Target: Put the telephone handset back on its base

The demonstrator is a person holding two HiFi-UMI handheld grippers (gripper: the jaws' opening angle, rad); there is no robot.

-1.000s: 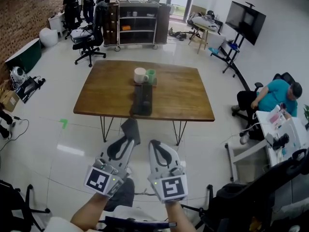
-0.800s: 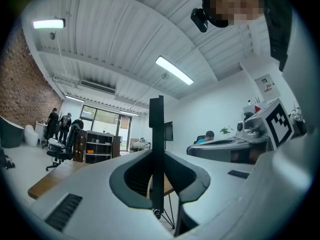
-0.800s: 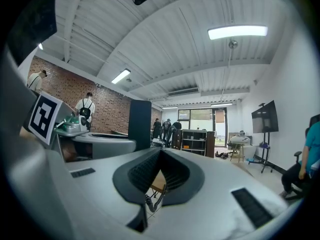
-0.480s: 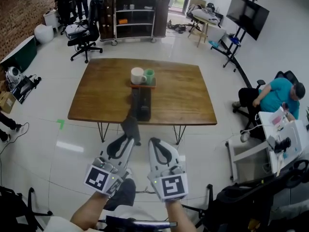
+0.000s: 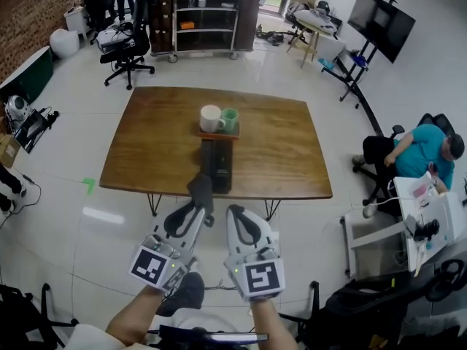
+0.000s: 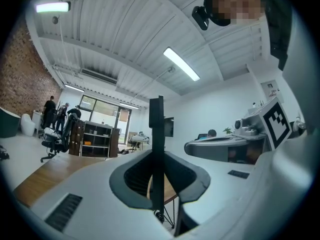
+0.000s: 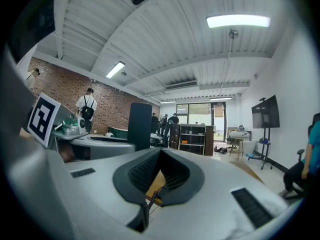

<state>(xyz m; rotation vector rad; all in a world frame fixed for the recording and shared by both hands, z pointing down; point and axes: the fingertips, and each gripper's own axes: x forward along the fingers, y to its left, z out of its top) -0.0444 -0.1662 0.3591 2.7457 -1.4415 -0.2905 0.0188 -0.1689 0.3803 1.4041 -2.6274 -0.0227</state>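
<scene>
Head view: left gripper (image 5: pixel 197 208) grasps handset (image 5: pixel 201 190), short of table's (image 5: pixel 277 152) near edge; base (image 5: pixel 217 165) at near-edge middle | Left gripper view: handset clamped upright, edge-on | Right gripper view: right gripper (image 7: pixel 160 154) clenched, empty | Advice: carry over base, align lengthwise, lower flat.

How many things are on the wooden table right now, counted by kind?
Mugs: 2 (white mug, green mug)
Tray under the mugs: 1
Phone base: 1
Total: 4
Not counted: the handset, held in the left gripper off the table.
</scene>
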